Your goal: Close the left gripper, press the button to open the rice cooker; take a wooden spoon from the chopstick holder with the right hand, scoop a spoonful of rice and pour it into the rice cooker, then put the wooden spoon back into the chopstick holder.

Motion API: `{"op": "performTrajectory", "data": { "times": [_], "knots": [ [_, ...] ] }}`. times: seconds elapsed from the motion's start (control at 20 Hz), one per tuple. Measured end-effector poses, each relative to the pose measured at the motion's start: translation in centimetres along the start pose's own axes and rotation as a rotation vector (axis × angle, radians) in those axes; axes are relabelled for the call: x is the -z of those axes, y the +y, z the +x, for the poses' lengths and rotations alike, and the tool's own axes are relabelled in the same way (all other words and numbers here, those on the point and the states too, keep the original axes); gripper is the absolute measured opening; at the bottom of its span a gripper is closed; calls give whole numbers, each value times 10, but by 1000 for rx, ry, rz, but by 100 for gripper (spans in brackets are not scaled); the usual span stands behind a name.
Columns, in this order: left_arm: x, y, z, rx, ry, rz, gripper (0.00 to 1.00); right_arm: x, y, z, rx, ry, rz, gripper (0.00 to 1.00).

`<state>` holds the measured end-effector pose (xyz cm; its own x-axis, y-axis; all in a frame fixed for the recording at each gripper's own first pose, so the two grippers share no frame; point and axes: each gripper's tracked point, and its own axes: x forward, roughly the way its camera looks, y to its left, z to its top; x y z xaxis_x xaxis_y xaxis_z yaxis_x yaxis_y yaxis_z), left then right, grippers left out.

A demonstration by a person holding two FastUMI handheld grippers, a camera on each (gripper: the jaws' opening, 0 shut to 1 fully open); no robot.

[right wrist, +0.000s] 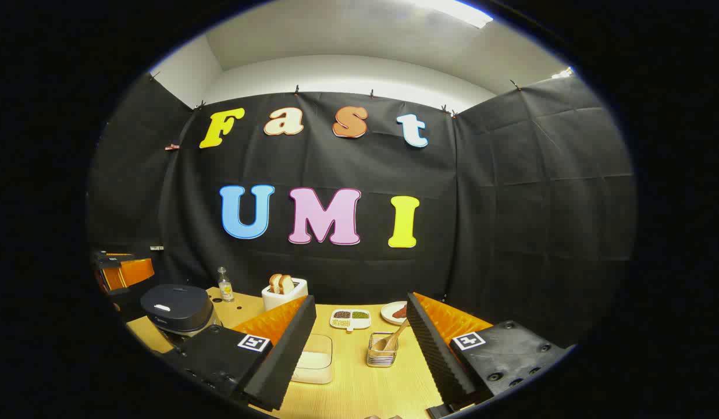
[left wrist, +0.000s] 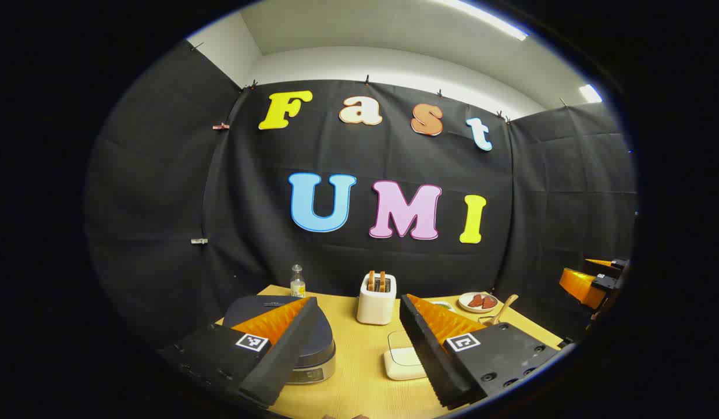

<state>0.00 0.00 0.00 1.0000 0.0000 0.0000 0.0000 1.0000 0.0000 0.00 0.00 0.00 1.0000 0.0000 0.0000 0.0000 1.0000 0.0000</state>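
Both tools hang above the near edge of the table (right wrist: pixel 359 396), well back from everything, which I read as the start: nothing has been pressed or lifted yet. The left gripper (left wrist: pixel 356 302) has its two fingers spread wide apart with nothing between them; it sits just over the rice cooker (left wrist: pixel 313 343), whose dark lid is down, so it looks placed to come down on the button once the fingers are brought together. The button itself I cannot make out for certain; it may be the pale patch on the lid in the right gripper view.

The right gripper (right wrist: pixel 359 302) is likewise spread wide and empty, and it points straight at the chopstick holder (right wrist: pixel 383 355), a small wire basket between its fingers in the right gripper view. One wooden spoon (right wrist: pixel 394 338) leans in that basket, handle up and tilted away to the right, easy to pinch from above. Just left of the basket lies one clear box of rice (right wrist: pixel 314 361), near enough for a short scoop.

Counted on the table: one cooker, one basket, one spoon, one rice box, one toaster (left wrist: pixel 376 299) holding two slices, one small bottle (left wrist: pixel 298 281), one plate of red food (left wrist: pixel 479 302) and one small divided dish (right wrist: pixel 350 318).
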Motion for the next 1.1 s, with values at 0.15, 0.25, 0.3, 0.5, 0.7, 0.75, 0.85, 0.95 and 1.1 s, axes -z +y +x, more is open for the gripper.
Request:
{"op": "performTrajectory", "data": {
  "times": [0.15,0.25,0.3,0.5,0.7,0.75,0.85,0.95,1.1],
  "knots": [
    [1,-1,-3,6,0,5,95,3,2,-6,3,5,0,98],
    [4,-3,-5,17,3,12,95,3,3,-8,8,10,11,96],
    [3,-3,-7,21,4,16,95,3,4,-9,8,11,15,98],
    [2,2,-8,5,1,38,95,1,6,-8,13,9,23,98],
    [1,6,-9,-3,8,42,95,-1,7,-8,9,21,28,98],
    [2,6,-7,-2,8,41,95,-4,6,-7,11,13,22,98],
    [4,7,-6,-7,16,40,95,-4,2,-4,18,12,18,98],
    [4,9,-5,-18,20,37,95,2,4,1,13,37,36,98],
    [6,8,5,-35,28,29,95,-6,4,12,6,22,56,98]
  ]
}}
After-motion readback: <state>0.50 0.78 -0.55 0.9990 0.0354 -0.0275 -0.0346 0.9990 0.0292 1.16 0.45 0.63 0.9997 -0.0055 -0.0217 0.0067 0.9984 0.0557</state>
